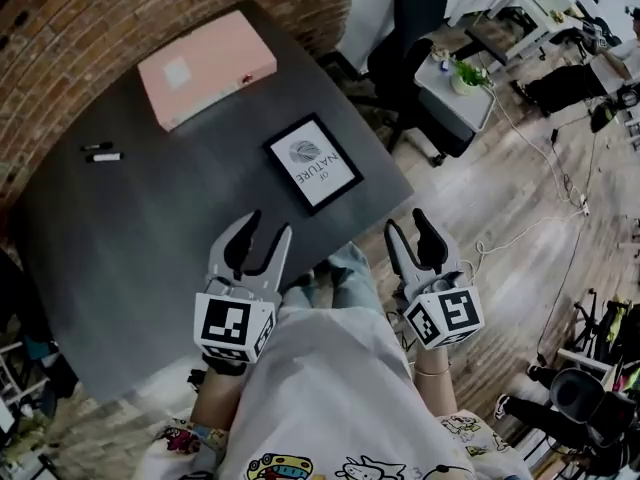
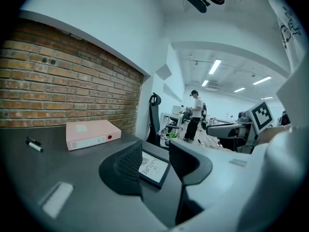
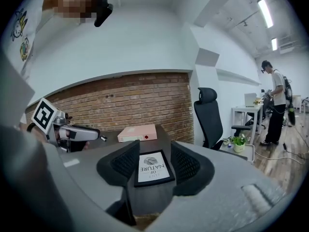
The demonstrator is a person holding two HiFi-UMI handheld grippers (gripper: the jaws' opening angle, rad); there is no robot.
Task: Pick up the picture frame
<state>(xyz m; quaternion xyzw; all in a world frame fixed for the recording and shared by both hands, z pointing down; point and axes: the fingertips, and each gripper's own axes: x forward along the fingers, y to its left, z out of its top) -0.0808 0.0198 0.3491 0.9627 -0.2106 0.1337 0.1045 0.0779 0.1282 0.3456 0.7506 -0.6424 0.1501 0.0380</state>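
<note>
A black rectangular picture frame [image 1: 313,163] with a white print lay flat on the dark grey table [image 1: 140,228]. The left gripper [image 1: 267,226] and the right gripper [image 1: 406,221] hovered short of it, jaws spread, holding nothing.

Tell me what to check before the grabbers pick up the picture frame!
1. Frame lies flat on the table, nothing on it: ok.
2. Left gripper open and empty: ok.
3. Right gripper open and empty: ok.
4. Binder and pens well away from the frame: ok.
5. Both grippers at the frame: not ok, both stop short of it.
6. Jaws can catch its flat edge: cannot tell.
</note>
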